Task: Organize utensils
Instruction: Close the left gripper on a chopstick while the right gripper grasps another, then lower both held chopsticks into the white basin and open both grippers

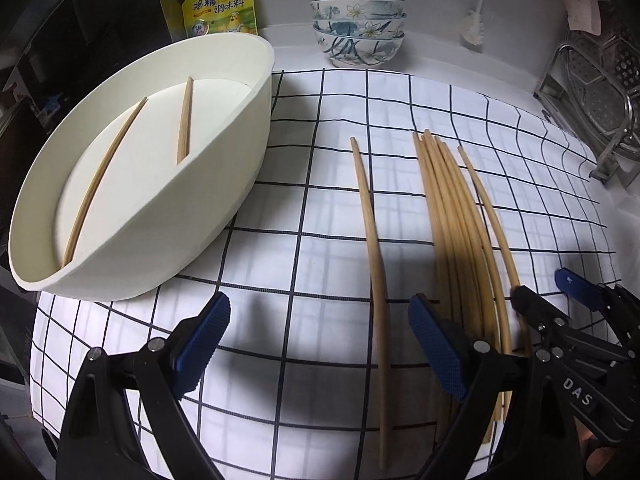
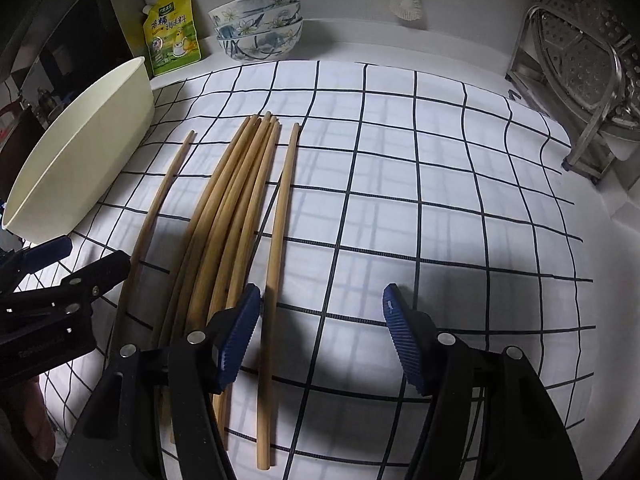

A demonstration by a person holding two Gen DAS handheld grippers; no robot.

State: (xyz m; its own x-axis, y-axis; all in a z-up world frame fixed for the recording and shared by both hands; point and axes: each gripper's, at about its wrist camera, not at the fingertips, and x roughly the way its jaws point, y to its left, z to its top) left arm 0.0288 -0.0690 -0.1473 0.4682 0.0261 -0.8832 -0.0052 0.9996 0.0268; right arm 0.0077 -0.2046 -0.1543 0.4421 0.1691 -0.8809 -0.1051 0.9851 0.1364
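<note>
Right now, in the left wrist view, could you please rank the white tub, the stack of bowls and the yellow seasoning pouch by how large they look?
1. White tub, by far the largest, though it is also nearest the camera.
2. Stack of bowls.
3. Yellow seasoning pouch, close to the bowls in apparent size and partly hidden behind the tub, so that order is unsure.

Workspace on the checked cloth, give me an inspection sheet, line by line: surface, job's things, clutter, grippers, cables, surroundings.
Surface: checked cloth, white with dark grid lines, lying flat.
Job's things: loose chopsticks on the cloth, one apart on each side of a bundle; cream tub at left holds two chopsticks.
Clutter: stacked floral bowls, yellow seasoning pouch, white brush by the wall.
Grippers: left gripper open over the left single chopstick; right gripper open over the right one; neither grips.
Cables: nothing seen.
Surroundings: metal dish rack at right; dark appliance at left.
</note>
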